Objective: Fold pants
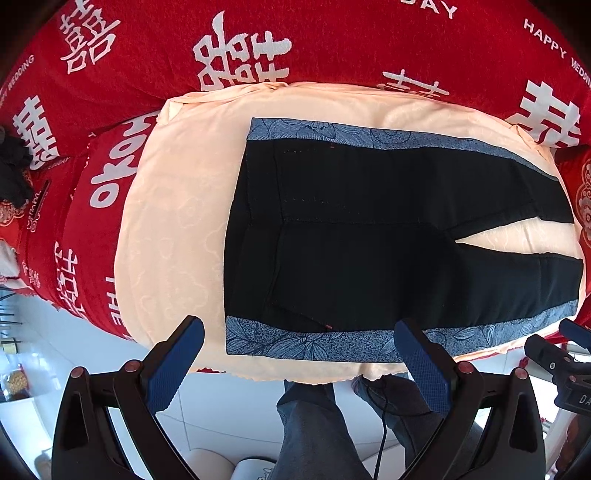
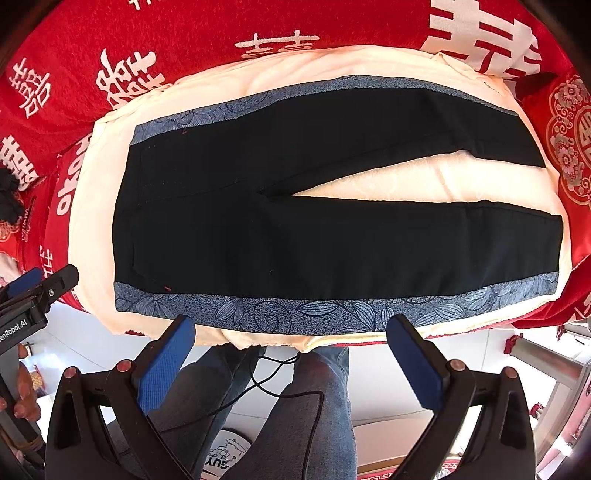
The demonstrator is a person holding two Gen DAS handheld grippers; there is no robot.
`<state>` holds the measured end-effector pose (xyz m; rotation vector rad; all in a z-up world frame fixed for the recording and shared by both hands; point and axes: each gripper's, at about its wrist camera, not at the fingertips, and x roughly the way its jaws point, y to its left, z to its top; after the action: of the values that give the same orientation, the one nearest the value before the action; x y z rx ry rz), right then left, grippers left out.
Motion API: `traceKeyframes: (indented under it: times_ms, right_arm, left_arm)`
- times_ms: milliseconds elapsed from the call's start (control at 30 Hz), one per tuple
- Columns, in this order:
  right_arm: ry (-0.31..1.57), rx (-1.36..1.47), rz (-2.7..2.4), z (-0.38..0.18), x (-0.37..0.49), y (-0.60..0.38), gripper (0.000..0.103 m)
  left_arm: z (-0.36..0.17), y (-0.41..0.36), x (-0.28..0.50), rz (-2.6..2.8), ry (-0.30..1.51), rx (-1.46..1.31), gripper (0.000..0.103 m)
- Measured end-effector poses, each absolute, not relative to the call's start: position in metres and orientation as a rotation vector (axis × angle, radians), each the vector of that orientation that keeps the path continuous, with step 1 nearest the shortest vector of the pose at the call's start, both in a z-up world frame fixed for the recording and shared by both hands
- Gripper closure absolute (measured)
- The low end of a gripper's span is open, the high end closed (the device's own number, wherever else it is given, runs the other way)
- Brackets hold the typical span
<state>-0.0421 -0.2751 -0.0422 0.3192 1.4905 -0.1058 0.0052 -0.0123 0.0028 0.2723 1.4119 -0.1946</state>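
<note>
Black pants (image 1: 369,240) (image 2: 314,221) with blue floral side stripes lie flat on a cream cushion (image 1: 173,221) (image 2: 406,177), waistband to the left, legs splayed apart to the right. My left gripper (image 1: 299,328) hovers open just in front of the near striped edge by the waist, holding nothing. My right gripper (image 2: 290,326) is open too, above the near stripe around mid-leg, with nothing between its blue pads (image 2: 162,365). Each gripper shows at the edge of the other's view.
A red cloth (image 1: 147,48) (image 2: 184,33) with white characters covers the surface under and behind the cushion. A person's legs in grey jeans (image 1: 314,424) (image 2: 295,406) stand at the near edge, with a black cable (image 2: 273,391) hanging over them. White floor lies below.
</note>
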Motion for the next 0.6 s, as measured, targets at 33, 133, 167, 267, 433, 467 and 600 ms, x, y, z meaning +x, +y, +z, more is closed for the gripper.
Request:
traceKeyframes:
  times_ms: [33,133,167,267,433,467,600]
  right_arm:
    - [1.489,0.321,-0.101,-0.042,-0.042,-0.276,0.0]
    - [1.491,0.32,-0.095,-0.042,-0.043,-0.278,0.0]
    - [1.494,0.318,-0.094,-0.042,-0.044,-0.279,0.0]
    - [1.487,0.314,-0.087,-0.04,-0.046,-0.282,0.0]
    - [1.473,0.305,-0.09,-0.038,-0.049,-0.293,0.0]
    - [1.47,0.307,-0.09,-0.037,-0.05,-0.295,0.0]
    - [1.469,0.313,-0.082,-0.035,-0.053,-0.303,0.0]
  left_arm:
    - [0.003,-0.013,0.005,-0.189,1.413,0.271,0.0]
    - [0.004,-0.016,0.001,-0.175,1.413,0.269,0.0]
    - [0.004,-0.017,0.0,-0.172,1.413,0.269,0.0]
    - [0.005,-0.022,-0.004,-0.167,1.412,0.273,0.0]
    - [0.01,-0.032,-0.011,-0.159,1.4,0.28,0.0]
    - [0.011,-0.033,-0.013,-0.156,1.397,0.282,0.0]
    - [0.014,-0.038,-0.02,-0.131,1.389,0.288,0.0]
